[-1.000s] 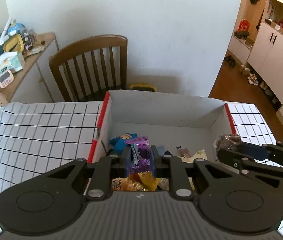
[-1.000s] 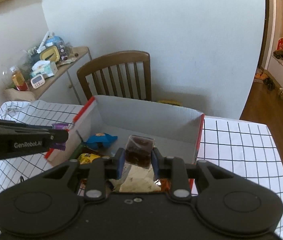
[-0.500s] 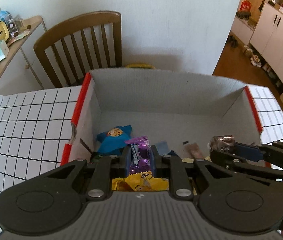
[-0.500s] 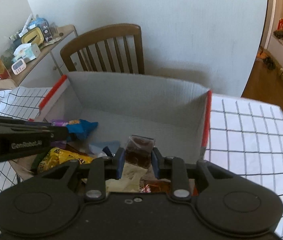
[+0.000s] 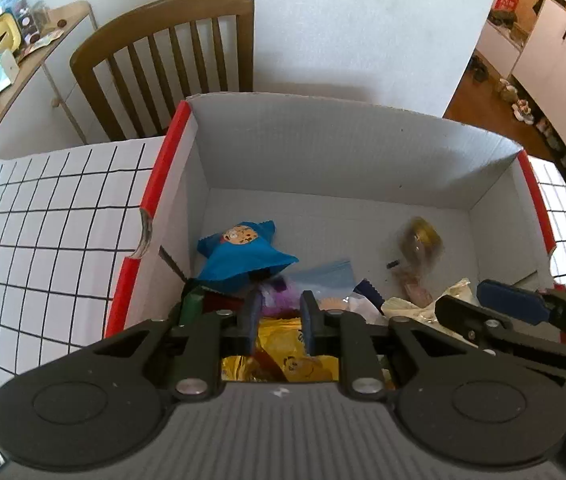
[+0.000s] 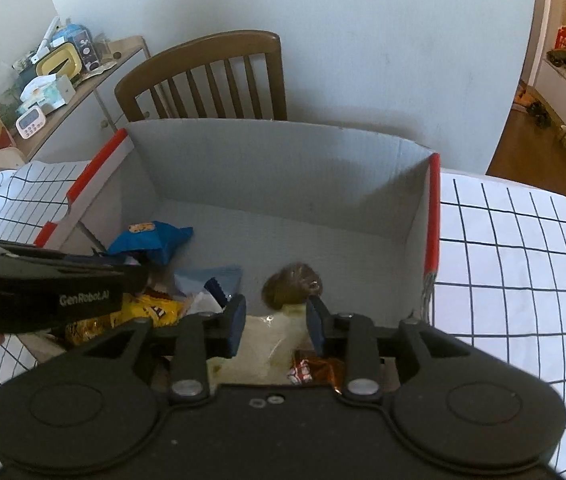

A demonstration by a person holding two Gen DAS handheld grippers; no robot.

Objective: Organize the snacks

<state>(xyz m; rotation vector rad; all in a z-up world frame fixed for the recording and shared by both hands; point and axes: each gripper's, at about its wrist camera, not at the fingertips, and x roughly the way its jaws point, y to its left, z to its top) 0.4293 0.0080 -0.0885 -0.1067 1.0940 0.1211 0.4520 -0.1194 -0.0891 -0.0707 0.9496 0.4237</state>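
Observation:
A white cardboard box (image 5: 323, 152) with red edges holds several snacks. My left gripper (image 5: 279, 308) is open above its near left part; a blurred purple packet (image 5: 279, 294) is falling just beyond its fingers, beside a blue packet (image 5: 243, 252) and over a yellow packet (image 5: 283, 344). My right gripper (image 6: 275, 316) is open over the box's near right; a clear-wrapped brown snack (image 6: 293, 286) is dropping just past its fingers. That snack shows in the left wrist view (image 5: 419, 240) too. The box also shows in the right wrist view (image 6: 283, 160).
The box stands on a table with a black-grid white cloth (image 5: 43, 220). A wooden chair (image 5: 171, 52) stands behind it against the wall. A side cabinet (image 6: 63, 92) with clutter is at the far left. White cupboards (image 5: 563, 52) are at the right.
Both grippers moved further over the box and opened. The purple packet left the left gripper and the brown snack left the right gripper; both are dropping into the box.

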